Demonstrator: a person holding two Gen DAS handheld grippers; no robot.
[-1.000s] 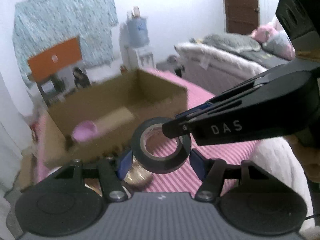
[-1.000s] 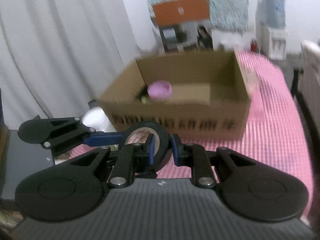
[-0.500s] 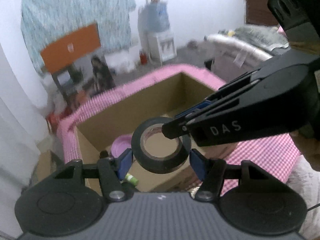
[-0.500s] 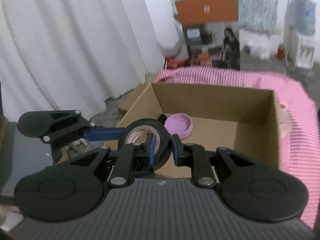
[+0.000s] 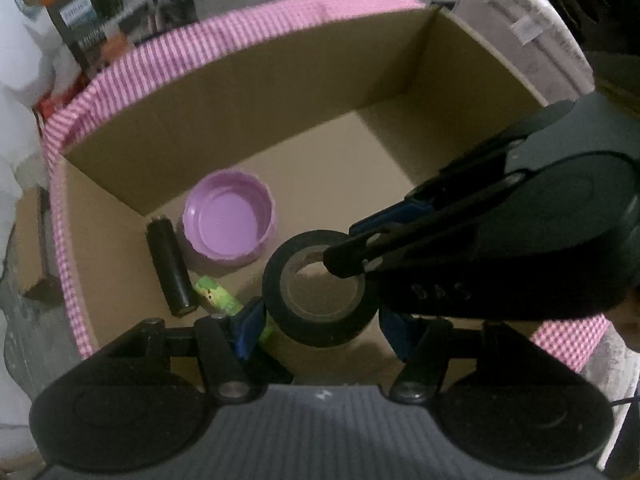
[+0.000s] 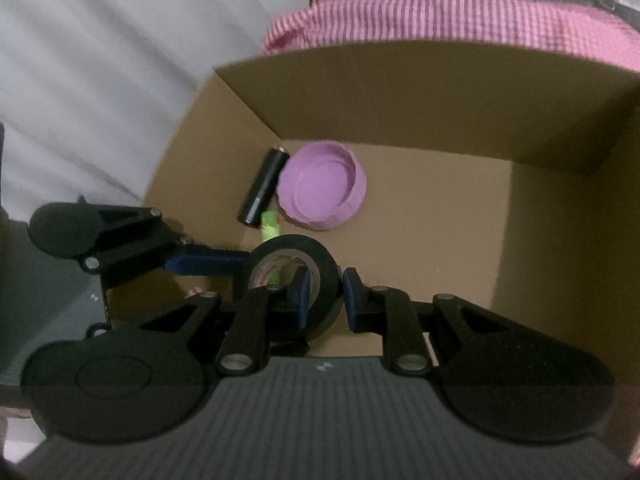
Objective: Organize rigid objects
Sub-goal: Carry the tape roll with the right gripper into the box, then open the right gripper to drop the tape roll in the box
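A black tape roll [image 5: 322, 289] hangs over the open cardboard box [image 5: 280, 64]. My left gripper [image 5: 323, 320] holds it across its outer sides. My right gripper [image 6: 323, 300] is shut on the roll's wall, one finger inside the ring, and also shows in the left wrist view [image 5: 360, 252]. The roll shows in the right wrist view [image 6: 294, 276] too. On the box floor lie a purple lid [image 5: 230, 223], a black cylinder [image 5: 168, 266] and a small green item [image 5: 218, 294].
The box [image 6: 400, 92] stands on a pink checked cloth [image 5: 168, 60]. White curtains [image 6: 100, 80] hang at the left. A bed edge [image 5: 536, 36] lies at the far right. Boxes and clutter stand on the floor behind.
Both grippers have carried the tape roll forward and up over the box and tilted down. The box interior now fills both views. The hold on the roll is unchanged.
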